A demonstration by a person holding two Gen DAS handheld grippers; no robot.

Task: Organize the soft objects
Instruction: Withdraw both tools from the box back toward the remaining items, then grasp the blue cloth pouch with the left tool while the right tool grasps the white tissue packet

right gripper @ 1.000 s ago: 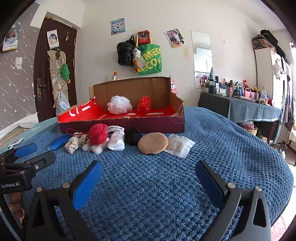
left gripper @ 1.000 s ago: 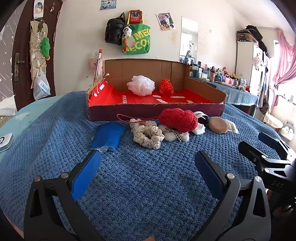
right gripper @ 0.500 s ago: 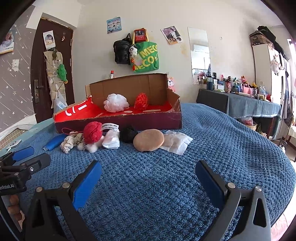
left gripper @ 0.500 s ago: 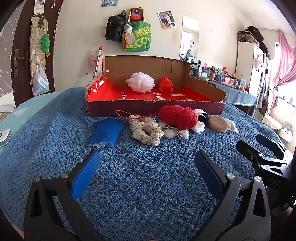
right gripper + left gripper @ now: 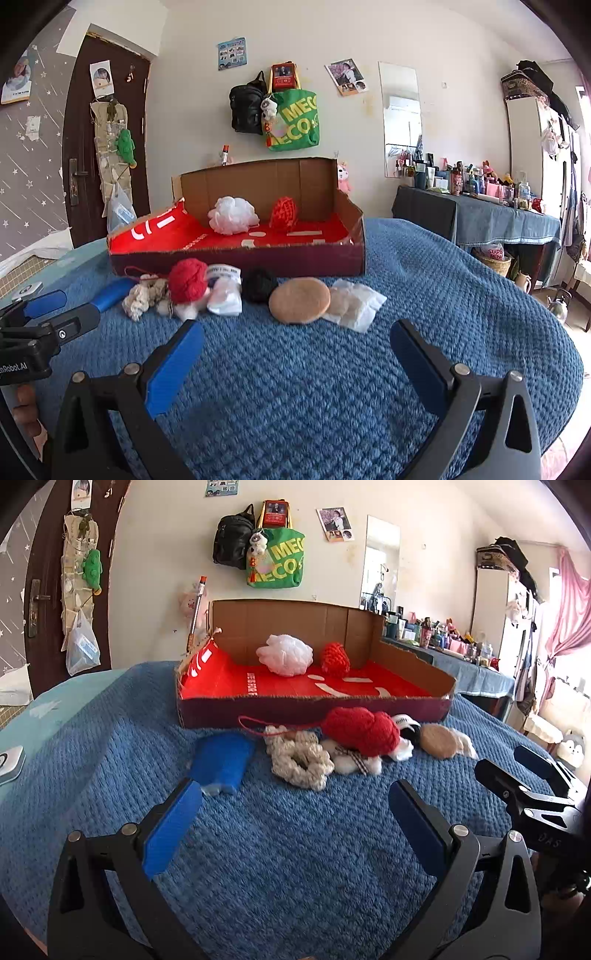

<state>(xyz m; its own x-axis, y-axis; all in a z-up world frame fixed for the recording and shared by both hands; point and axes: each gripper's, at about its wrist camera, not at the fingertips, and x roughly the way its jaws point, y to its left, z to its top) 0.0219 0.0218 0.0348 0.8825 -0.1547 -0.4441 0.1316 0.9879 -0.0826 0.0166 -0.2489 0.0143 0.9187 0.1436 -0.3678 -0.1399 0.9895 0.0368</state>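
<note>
Home bedrm: blanket (image 5: 443, 295), bags on wall (image 5: 293, 122), cosmetics table (image 5: 480, 218).

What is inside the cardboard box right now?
Inside the cardboard box: a white mesh puff and a red knitted ball on its red floor. The front wall hides the nearest floor strip.

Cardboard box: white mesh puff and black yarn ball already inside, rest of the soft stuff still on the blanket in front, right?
Not quite. Beside the white mesh puff in the cardboard box sits a red yarn ball, per the right wrist view. The rest holds.
</note>
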